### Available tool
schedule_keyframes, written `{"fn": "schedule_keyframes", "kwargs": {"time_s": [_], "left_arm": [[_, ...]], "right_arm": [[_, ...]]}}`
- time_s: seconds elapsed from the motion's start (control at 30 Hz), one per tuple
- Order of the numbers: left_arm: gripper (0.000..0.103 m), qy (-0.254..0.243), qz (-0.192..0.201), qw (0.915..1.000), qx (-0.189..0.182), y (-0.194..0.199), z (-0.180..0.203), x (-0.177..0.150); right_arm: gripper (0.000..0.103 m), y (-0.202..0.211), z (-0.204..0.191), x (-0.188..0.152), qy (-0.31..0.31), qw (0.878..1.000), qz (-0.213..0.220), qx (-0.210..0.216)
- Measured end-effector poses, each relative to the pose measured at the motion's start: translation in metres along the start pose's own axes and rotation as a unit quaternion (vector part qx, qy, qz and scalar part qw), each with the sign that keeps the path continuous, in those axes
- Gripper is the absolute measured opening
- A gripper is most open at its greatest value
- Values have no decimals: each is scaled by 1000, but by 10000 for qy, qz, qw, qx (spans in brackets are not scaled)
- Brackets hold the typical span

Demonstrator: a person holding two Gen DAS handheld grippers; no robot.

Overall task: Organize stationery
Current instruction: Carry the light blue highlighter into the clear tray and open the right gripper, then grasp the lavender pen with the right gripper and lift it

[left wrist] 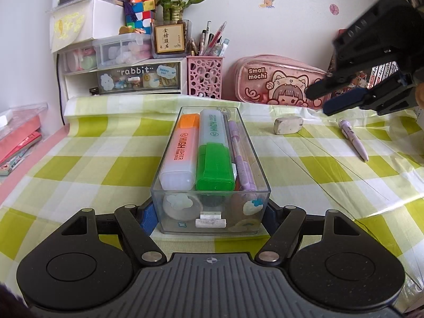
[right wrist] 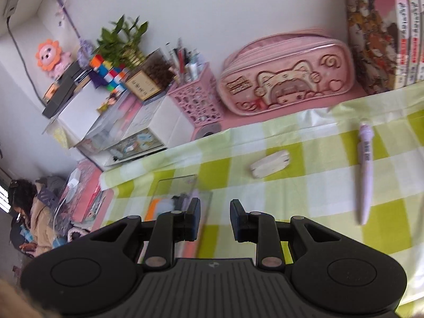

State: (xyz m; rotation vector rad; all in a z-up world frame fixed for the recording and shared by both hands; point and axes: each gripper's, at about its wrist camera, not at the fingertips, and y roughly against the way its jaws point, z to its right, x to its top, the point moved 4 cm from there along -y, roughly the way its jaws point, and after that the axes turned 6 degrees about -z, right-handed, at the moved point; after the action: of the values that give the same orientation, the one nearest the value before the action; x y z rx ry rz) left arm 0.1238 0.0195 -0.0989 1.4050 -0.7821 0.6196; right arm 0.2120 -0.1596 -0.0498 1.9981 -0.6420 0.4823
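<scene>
A clear plastic box (left wrist: 169, 213) stands on the green checked cloth, held between the fingers of my left gripper (left wrist: 210, 217). It holds an orange highlighter (left wrist: 180, 151), a green highlighter (left wrist: 214, 153) and a purple pen (left wrist: 242, 156). My right gripper (left wrist: 319, 100) hovers at the right above the table, open and empty; its own view shows its fingers (right wrist: 214, 220) apart. A white eraser (left wrist: 288, 125) (right wrist: 270, 164) and a lilac pen (left wrist: 353, 140) (right wrist: 365, 175) lie loose on the cloth. The box shows blurred in the right wrist view (right wrist: 177, 185).
A pink pencil case (left wrist: 278, 82) (right wrist: 286, 74), a pink pen holder (left wrist: 204, 75) (right wrist: 196, 100) and a drawer unit (left wrist: 137, 76) line the back wall. Books (right wrist: 384, 31) stand at the right. A red tray (left wrist: 18, 137) lies at the left edge.
</scene>
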Motion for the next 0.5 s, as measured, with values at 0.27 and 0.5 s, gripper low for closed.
{"fn": "schedule_keyframes", "kwargs": {"time_s": [0.27,0.5], "left_arm": [[73,-4,-2,10000,-4,0,0,0],[73,-2,-3,10000,-10,0,0,0]], "right_arm": [[13,25,83,21,-496,9943,380,-863],[13,12,107,33,-228,9893,216,-1426]]}}
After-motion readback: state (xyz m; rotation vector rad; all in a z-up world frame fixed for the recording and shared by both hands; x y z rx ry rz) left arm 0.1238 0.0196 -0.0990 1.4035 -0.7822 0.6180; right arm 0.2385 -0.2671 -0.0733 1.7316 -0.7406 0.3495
